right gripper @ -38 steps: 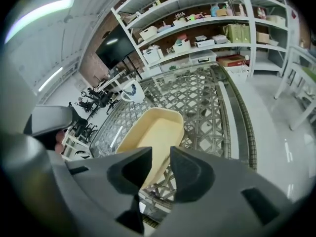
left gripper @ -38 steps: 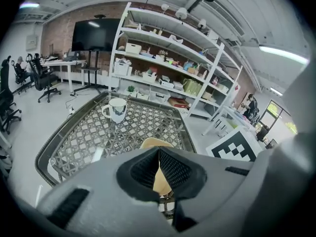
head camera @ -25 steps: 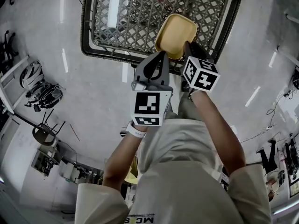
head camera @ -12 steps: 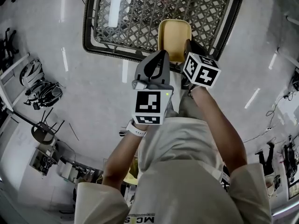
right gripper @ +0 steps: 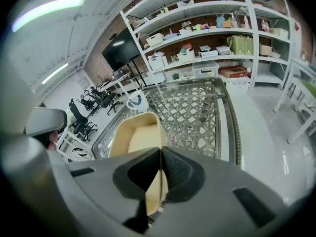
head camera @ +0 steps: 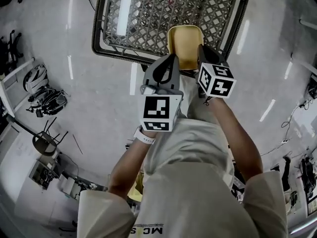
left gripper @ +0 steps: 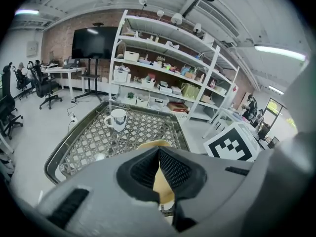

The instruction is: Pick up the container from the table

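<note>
Two handheld grippers are seen raised over the near edge of a dark metal lattice worktop (head camera: 148,14), and most of the task appears to be done. A pale yellow, shallow rectangular plastic container (head camera: 185,41) is clamped by the right gripper (head camera: 202,51). In the right gripper view its jaws are pressed together on one thin side wall of the container (right gripper: 140,137), with the open tray extending away beyond the tips. The container is held tilted, with its hollow side turned toward the head camera. It is judged to be lifted clear of the worktop (right gripper: 197,112), since no part of it can be seen resting on the lattice. The left gripper (head camera: 171,61) is held just beside the container's left edge. In the left gripper view its jaws are closed tip to tip with nothing seen gripped between them, and the container (left gripper: 163,186) shows only through the gap behind the pads. A white ceramic mug (left gripper: 117,119) is left standing on the far part of the worktop, well apart from both grippers. The pick-up itself is judged complete. What is left, if anything, is for the container to be kept steady in the one-sided grip, which could let it swing or slip.
</note>
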